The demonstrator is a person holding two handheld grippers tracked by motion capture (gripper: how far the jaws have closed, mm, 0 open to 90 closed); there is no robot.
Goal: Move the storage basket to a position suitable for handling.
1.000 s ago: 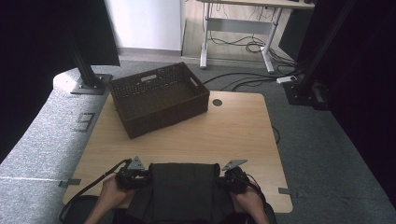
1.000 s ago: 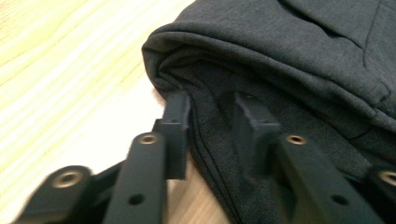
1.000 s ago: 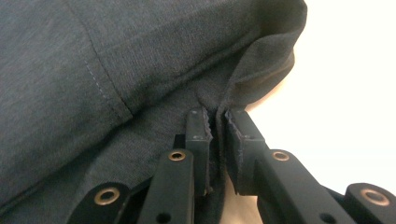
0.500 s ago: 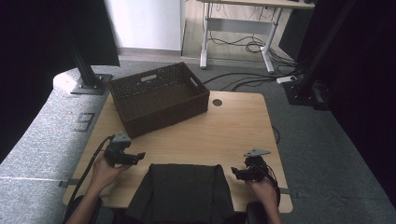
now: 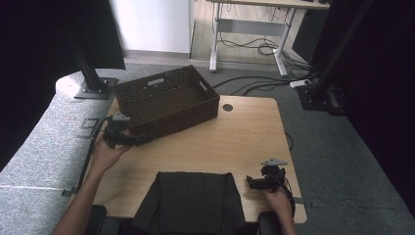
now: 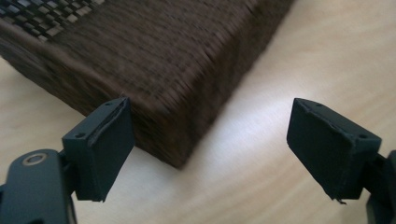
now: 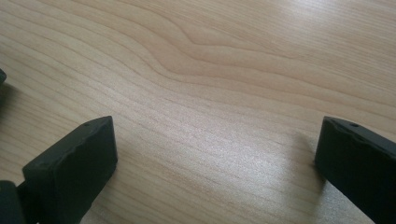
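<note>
Left gripper (image 5: 138, 140): jaws wide apart, nothing held, at near left corner of woven basket (image 5: 169, 100) (corner seen between the jaws in left gripper view).
Basket: brown, on far left part of table (image 5: 244, 137).
Dark folded cloth (image 5: 188, 200): at near edge.
Right gripper (image 5: 248, 182): just right of cloth, jaws just opened further, wide, nothing between.

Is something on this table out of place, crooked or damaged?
The woven basket sits askew to the table edges; the dark cloth hangs over the near edge. No damage or spill shows.
</note>
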